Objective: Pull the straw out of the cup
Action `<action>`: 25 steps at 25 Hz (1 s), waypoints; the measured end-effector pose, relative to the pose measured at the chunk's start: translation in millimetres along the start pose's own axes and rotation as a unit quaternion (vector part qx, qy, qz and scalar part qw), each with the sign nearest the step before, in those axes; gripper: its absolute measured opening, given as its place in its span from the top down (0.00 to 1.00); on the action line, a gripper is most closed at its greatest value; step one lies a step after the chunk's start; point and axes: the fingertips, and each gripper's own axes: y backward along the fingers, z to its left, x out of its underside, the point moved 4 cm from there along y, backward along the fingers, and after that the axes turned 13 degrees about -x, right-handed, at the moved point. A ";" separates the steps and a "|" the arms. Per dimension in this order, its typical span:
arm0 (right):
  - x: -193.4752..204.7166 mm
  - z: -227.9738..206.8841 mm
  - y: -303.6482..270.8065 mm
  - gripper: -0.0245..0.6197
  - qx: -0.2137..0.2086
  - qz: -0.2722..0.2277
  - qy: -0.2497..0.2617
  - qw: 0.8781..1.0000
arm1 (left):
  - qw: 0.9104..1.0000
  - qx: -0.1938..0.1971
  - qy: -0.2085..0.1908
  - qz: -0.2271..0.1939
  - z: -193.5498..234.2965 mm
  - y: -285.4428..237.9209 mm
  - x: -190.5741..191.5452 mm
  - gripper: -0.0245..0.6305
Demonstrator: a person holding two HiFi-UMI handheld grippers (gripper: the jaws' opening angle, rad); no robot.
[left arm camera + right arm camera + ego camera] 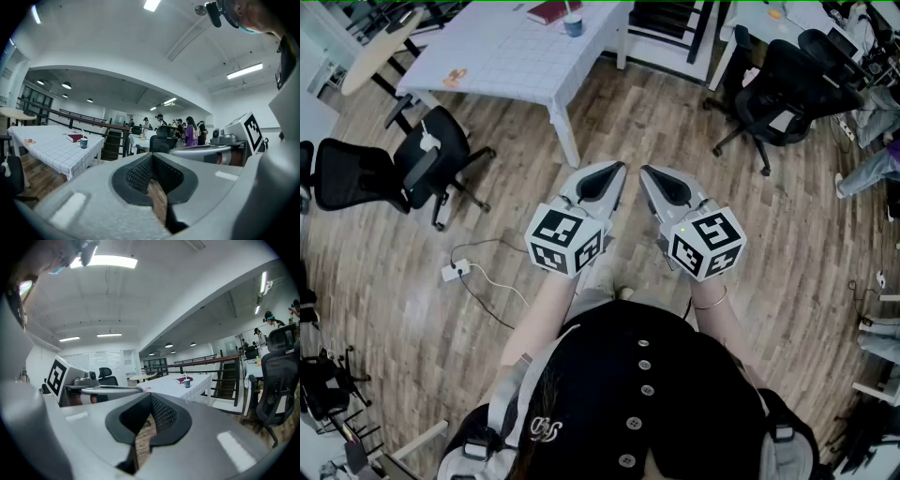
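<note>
Well, we're standing on a wooden floor [661, 122] w/ the white table [506, 58] well ahead of us and an office chair [787, 84] off to the right. Nothing of the task is within reach yet. We hold the left gripper [617, 171] and right gripper [647, 174] side by side out front, pointing roughly level toward the table. Both are clenched on nothing, jaws together, w/ only floor showing through the slit. On the table's far part a red book [551, 11] lies just beside the cup [573, 24]. That cup sits ahead and a bit left of both grippers, well apart from them, so the left gripper is prob. the nearer, though only slightly. The straw [83, 134] stands near upright out of the cup's top, long axis approx. vertical. We reckon the pull must go straight up, once we've walked over and opened one pair of jaws.
</note>
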 end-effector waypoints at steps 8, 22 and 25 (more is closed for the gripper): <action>-0.6 -2.7 -8.8 0.96 -0.012 -0.020 -0.018 1.000 | 1.000 0.002 0.012 -0.008 10.5 -3.2 -1.7 0.96; -1.1 -21.7 -37.7 0.96 0.008 -0.030 -0.033 0.999 | 1.000 0.013 0.007 -0.008 33.9 -21.5 -4.9 0.96; -3.2 -22.8 -51.0 0.96 0.013 -0.034 -0.027 0.999 | 0.999 0.023 0.020 -0.010 43.5 -26.8 -5.4 0.97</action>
